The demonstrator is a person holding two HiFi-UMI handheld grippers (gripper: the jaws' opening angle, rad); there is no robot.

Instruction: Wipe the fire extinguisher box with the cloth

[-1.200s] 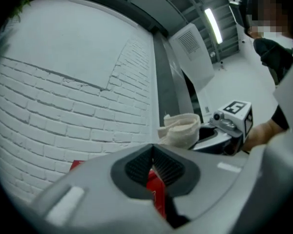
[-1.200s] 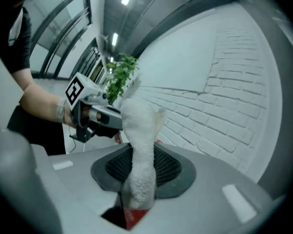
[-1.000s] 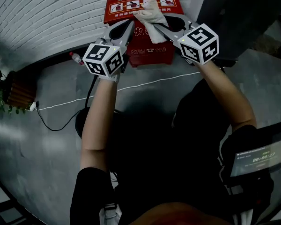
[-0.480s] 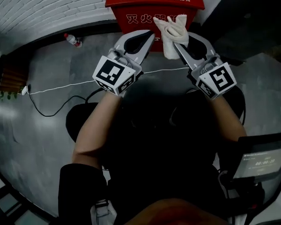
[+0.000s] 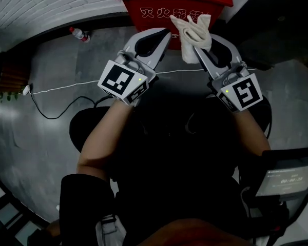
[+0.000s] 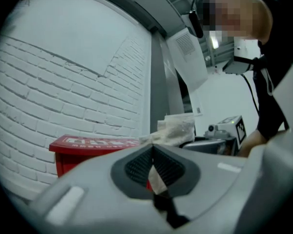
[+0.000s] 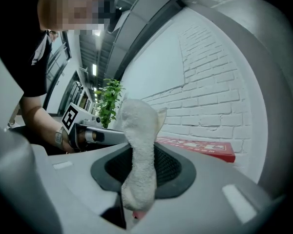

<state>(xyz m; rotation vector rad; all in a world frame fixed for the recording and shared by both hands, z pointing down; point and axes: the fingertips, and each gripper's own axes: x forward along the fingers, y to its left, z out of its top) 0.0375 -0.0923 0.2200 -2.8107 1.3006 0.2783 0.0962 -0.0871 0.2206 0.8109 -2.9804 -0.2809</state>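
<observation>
Red and square-cornered, the flat-lidded fire extinguisher box (image 5: 138,14) carries white print on its lid and front. It stands on the smooth grey floor (image 5: 41,137) against a white-painted brick wall (image 6: 49,82), just ahead of both claws. The off-white, nubbly terry cloth (image 7: 139,145) is bunched into a thick limp strip. It is pinched between the dark cross-hatched pads of the right claw (image 5: 197,45), with its loose end sticking up past the tips. The cloth hangs in front of the box's face, but contact cannot be told. The left claw (image 6: 153,152), in smooth grey plastic, is closed with its meshed pads meeting, and it sits just beside the cloth. A thin white cable (image 5: 66,88) lies across the floor.
</observation>
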